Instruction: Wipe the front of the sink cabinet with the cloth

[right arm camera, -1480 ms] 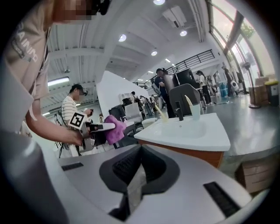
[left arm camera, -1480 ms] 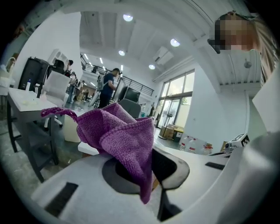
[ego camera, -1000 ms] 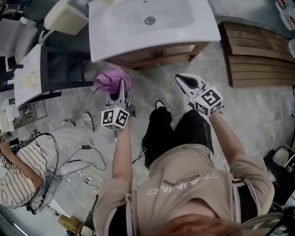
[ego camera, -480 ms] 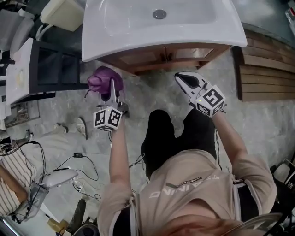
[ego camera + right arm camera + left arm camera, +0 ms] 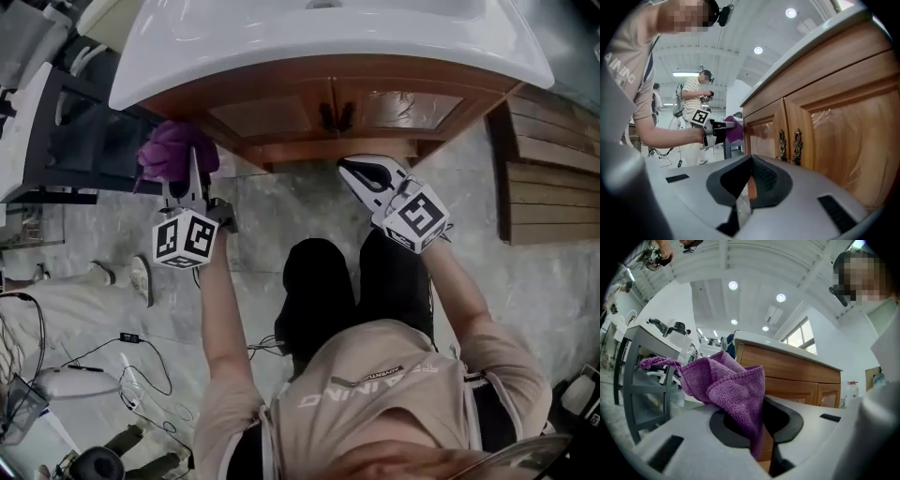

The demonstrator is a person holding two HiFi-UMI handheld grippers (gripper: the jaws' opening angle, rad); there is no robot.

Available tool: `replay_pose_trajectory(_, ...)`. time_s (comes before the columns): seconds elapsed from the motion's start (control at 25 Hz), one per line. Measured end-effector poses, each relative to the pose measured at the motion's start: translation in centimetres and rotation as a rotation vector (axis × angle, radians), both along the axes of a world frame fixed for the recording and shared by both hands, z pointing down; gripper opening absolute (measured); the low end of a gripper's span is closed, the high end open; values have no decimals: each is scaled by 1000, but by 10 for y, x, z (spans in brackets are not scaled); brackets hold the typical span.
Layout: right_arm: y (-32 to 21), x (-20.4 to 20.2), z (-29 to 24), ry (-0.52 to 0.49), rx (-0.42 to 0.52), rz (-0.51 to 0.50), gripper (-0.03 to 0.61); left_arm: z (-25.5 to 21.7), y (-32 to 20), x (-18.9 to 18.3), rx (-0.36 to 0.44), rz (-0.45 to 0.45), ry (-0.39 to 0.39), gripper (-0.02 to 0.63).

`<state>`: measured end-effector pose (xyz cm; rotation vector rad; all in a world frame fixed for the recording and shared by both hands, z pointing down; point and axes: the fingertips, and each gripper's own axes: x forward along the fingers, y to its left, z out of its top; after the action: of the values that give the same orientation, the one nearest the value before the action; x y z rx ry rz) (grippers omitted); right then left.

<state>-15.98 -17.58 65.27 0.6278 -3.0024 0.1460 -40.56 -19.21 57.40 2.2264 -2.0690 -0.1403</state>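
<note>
- The left gripper (image 5: 192,176) is clamping the purple cloth (image 5: 170,150); its jaws are closing on a fold, and the rest of the cloth is bunching above and beyond the jaw tips.
- The cloth is sitting at the left end of the sink cabinet (image 5: 309,108) front, just under the overhanging edge of the white sink (image 5: 281,42). No view is confirming contact between cloth and wood.
- The right gripper (image 5: 361,175) is hovering close to the lower cabinet front, below the paired door handles (image 5: 335,114). Its jaws are meeting at the tips and are gripping nothing.
- In the right gripper view, the cabinet doors are filling the right side, and the left gripper with the cloth is showing at the far corner.
- A dark-framed stand (image 5: 84,141) is standing just left of the cabinet.
- A slatted wooden board (image 5: 553,178) is lying on the floor to the right.
</note>
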Motion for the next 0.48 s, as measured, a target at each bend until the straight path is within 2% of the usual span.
replay_pose_trajectory(0.12, 4, -4, 10, 7, 23, -22, 12, -2, -3, 1, 16, 1, -35, 55)
replay_pose_trajectory(0.28, 14, -3, 10, 7, 0, -47, 12, -11, -7, -7, 9, -22, -77, 55)
replay_pose_trajectory(0.48, 17, 2, 0, -10, 20, -48, 12, -22, -33, -19, -31, -41, -202, 55)
